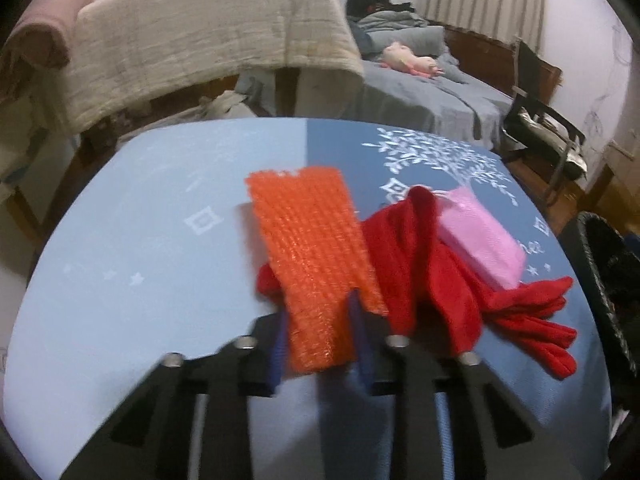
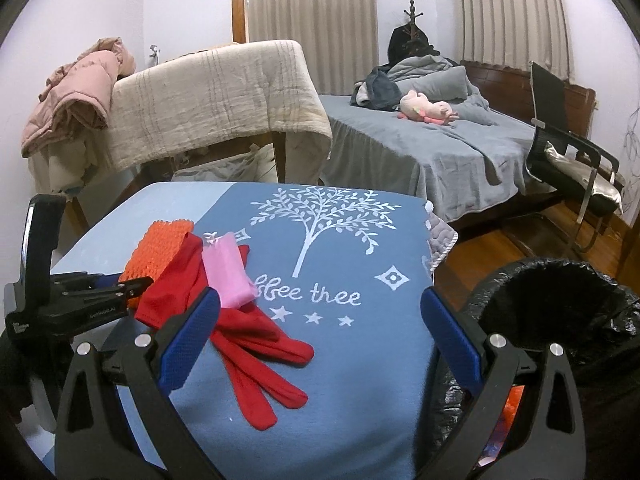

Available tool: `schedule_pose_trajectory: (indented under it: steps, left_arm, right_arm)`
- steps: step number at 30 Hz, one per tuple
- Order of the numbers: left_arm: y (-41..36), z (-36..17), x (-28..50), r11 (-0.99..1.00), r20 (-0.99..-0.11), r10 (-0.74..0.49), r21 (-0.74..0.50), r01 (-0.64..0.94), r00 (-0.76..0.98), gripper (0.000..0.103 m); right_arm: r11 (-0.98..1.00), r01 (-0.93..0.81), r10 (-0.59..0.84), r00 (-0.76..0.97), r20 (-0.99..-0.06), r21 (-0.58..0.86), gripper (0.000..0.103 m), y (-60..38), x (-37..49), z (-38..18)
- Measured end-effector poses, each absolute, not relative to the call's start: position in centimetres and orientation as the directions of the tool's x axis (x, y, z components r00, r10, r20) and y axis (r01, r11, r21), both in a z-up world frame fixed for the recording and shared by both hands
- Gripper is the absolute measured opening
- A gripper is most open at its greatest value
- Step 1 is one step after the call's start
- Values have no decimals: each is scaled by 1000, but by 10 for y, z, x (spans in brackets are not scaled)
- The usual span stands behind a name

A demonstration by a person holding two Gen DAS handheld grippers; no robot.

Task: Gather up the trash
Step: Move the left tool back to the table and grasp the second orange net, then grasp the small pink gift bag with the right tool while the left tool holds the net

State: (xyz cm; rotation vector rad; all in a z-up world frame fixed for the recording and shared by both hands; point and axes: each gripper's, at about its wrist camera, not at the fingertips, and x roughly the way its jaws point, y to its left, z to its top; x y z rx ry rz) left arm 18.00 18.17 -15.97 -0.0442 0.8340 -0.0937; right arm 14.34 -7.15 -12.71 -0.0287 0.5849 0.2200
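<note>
An orange foam net (image 1: pixel 308 240) lies on the blue tablecloth (image 1: pixel 140 240), partly over a red glove (image 1: pixel 440 288). My left gripper (image 1: pixel 318 309) is shut on the net's near end, a blue pad on each side. A pink packet (image 1: pixel 484 240) rests on the red fabric to the right. In the right wrist view the net (image 2: pixel 160 248), the packet (image 2: pixel 230 276) and the red glove (image 2: pixel 256 344) sit at the table's left, with the left gripper (image 2: pixel 136 284) reaching in from the left. My right gripper (image 2: pixel 319 300) hangs open over the cloth, nothing between its fingers.
A bin with a black liner (image 2: pixel 560 300) stands by the table's right edge, also seen in the left wrist view (image 1: pixel 600 260). Behind the table are a rack draped with a beige blanket (image 2: pixel 216 104), a bed (image 2: pixel 420 148) and a black chair (image 2: pixel 568 152).
</note>
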Motion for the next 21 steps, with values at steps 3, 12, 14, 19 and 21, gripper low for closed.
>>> schedule_pose_trajectory:
  steps: [3, 12, 14, 19, 21]
  left_arm:
    - [181, -157, 177, 995, -723, -102, -72, 72, 684, 11]
    - [195, -136, 164, 995, -657, -80, -95, 22, 750, 10]
    - [197, -130, 161, 996, -646, -72, -90, 18, 760, 10]
    - [200, -118, 158, 997, -624, -61, -83, 12, 779, 10]
    - [201, -116, 157, 997, -620, -55, -77, 9, 783, 10]
  right_arm:
    - [976, -213, 198, 811, -550, 37, 98, -71, 143, -127]
    - [972, -228, 220, 813, -539, 53, 98, -59, 151, -123]
    - [970, -234, 233, 812, -535, 67, 97, -56, 156, -121]
    - [963, -254, 263, 799, -540, 93, 97, -41, 174, -124]
    - [959, -266, 273, 789, -550, 94, 97, -32, 180, -128]
